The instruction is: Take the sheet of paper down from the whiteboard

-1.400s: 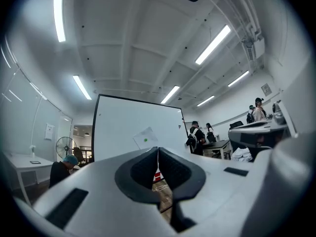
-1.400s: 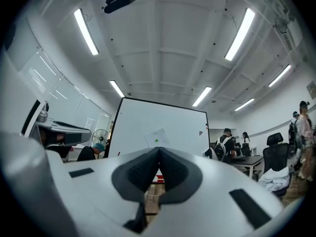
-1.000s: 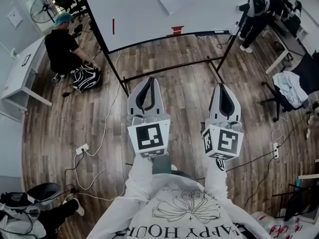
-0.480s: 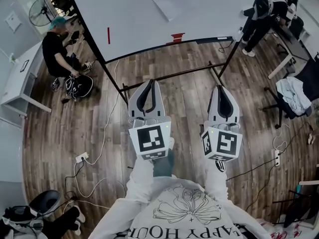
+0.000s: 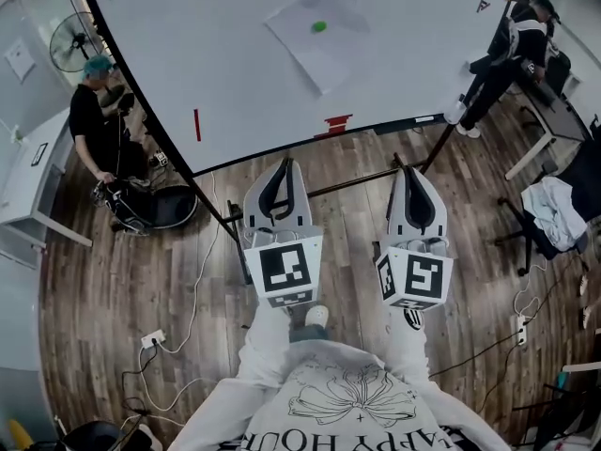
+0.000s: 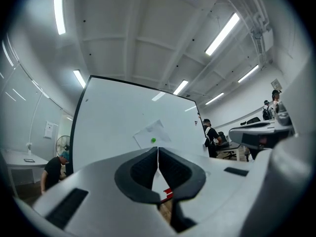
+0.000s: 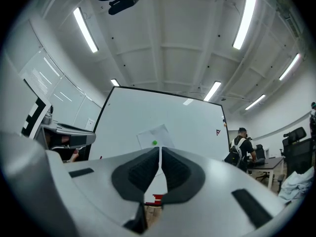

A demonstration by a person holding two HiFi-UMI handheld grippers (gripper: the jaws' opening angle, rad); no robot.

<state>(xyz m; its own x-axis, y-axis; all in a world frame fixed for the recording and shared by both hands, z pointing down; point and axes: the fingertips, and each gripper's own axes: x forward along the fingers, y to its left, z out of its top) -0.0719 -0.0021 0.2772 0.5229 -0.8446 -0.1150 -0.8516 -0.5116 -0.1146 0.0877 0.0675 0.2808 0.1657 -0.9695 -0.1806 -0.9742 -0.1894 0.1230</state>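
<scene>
The whiteboard point(image 5: 188, 45) spans the top of the frame, a sheet of paper point(image 5: 331, 56) held upper centre by a green magnet point(image 5: 319, 27).

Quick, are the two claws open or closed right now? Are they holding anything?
Left claw: closed, holding nothing.
Right claw: closed, holding nothing.
</scene>
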